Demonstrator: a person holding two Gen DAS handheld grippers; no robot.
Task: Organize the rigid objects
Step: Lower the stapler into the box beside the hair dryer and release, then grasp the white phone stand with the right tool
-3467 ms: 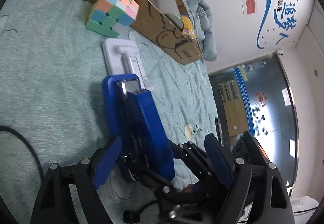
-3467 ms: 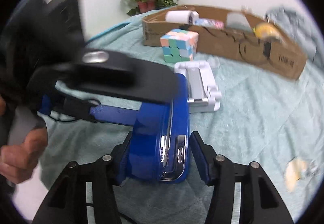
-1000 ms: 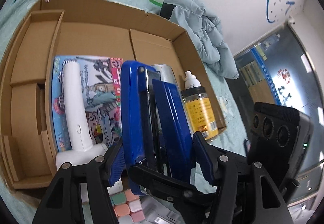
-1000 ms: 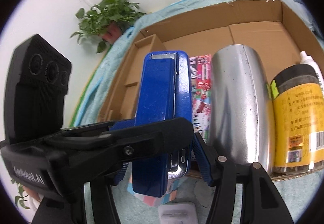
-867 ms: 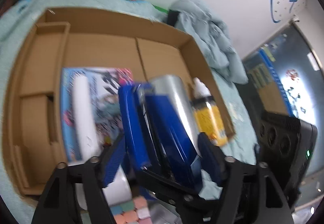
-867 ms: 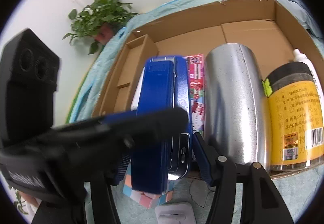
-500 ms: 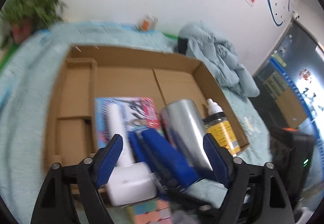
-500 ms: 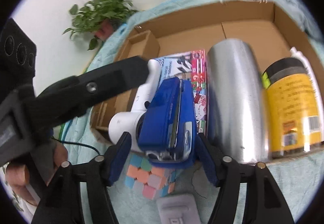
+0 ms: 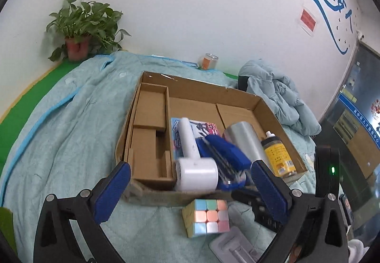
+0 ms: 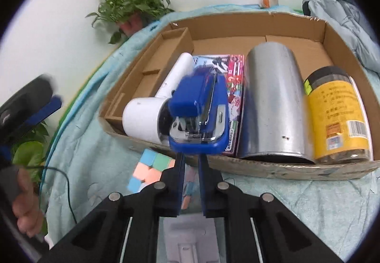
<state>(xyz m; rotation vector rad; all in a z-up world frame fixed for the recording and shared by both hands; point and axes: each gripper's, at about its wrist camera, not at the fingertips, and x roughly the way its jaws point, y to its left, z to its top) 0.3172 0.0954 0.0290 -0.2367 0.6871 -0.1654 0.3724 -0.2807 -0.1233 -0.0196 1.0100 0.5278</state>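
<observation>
The blue stapler (image 10: 199,106) lies in the cardboard box (image 10: 237,20), tilted across the white hair dryer (image 10: 147,118) and a picture booklet (image 10: 235,68), slightly blurred. My right gripper (image 10: 191,160) is shut just under the stapler's near end, in front of the box wall, with nothing between its fingers. In the left wrist view my left gripper (image 9: 190,168) hangs back from the box (image 9: 201,89), jaws opening wide and holding nothing. The stapler (image 9: 223,156) lies beyond them. A pastel cube (image 9: 206,217) sits on the blanket before the box.
A steel cup (image 10: 270,101) and a yellow-labelled jar (image 10: 337,110) lie in the box's right half; its left compartments are bare. A white phone stand (image 9: 235,246) lies by the cube. A jacket (image 9: 277,96), potted plant (image 9: 80,25) and orange can (image 9: 209,60) stand behind.
Both grippers held the stapler over the box; now it lies inside, released. My left gripper opened and drew back and up. My right gripper let go and closed.
</observation>
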